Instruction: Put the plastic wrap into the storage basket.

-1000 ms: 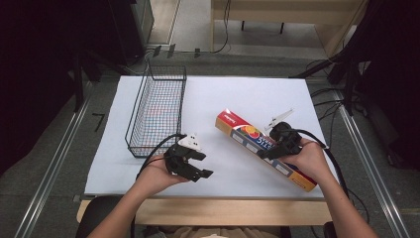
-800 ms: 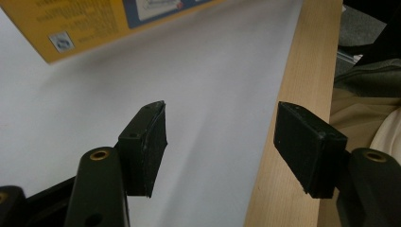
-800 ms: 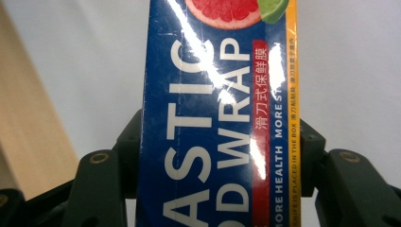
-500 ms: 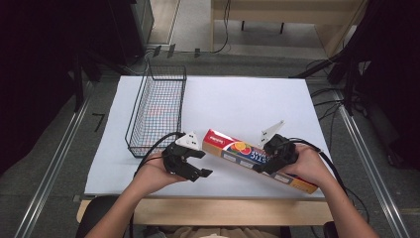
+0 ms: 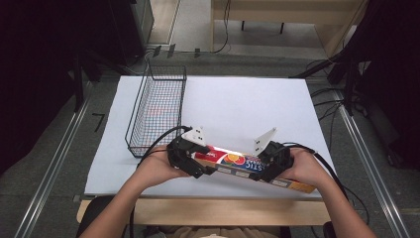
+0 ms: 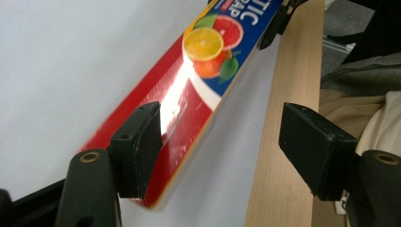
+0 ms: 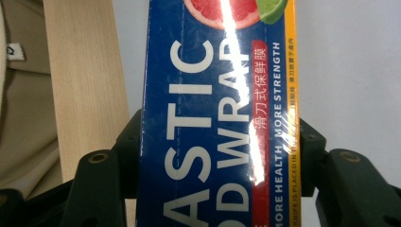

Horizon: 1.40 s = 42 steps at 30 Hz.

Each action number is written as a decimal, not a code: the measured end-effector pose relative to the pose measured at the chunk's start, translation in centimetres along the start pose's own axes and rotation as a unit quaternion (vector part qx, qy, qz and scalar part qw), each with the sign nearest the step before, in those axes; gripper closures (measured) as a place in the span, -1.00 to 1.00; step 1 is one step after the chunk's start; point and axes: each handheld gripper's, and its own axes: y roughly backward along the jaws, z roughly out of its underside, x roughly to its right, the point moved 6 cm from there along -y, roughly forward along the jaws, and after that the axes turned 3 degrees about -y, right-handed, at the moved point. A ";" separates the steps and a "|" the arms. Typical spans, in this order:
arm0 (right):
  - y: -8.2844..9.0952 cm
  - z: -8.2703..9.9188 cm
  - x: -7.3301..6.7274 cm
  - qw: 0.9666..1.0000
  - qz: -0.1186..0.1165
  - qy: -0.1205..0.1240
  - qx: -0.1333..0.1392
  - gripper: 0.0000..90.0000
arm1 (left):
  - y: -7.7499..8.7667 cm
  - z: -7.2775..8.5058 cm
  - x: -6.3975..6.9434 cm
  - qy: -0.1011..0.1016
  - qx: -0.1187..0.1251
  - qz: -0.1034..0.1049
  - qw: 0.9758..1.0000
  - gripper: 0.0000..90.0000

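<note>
A long, glossy cardboard plastic-wrap box (image 5: 247,166) (red and blue) lies near the white surface's (image 5: 237,104) front edge. Right tongs (image 7: 215,156) clench it; left tongs (image 6: 220,142), just opening, straddle its end loosely.

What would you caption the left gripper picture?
Left gripper, jaws just opening, straddles the red end of a plastic wrap box above the white table.

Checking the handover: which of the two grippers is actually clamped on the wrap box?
The right gripper: its jaws press both sides of the box. The left gripper has just been opening; one jaw stands clear of the box's end.
</note>
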 end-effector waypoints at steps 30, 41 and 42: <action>0.0 -3.1 -2.2 0.997 0.005 0.071 -0.004 -0.09 | -4.9 -1.1 0.6 -0.085 -0.097 0.007 0.992 -0.40; -0.4 -3.7 -2.4 0.996 0.025 0.089 -0.005 -0.09 | -5.9 -0.7 0.7 -0.089 -0.116 0.007 0.989 -0.35; -0.5 -3.7 -2.5 0.997 0.016 0.080 -0.011 -0.09 | -6.0 -0.6 0.8 -0.084 -0.118 0.009 0.989 -0.34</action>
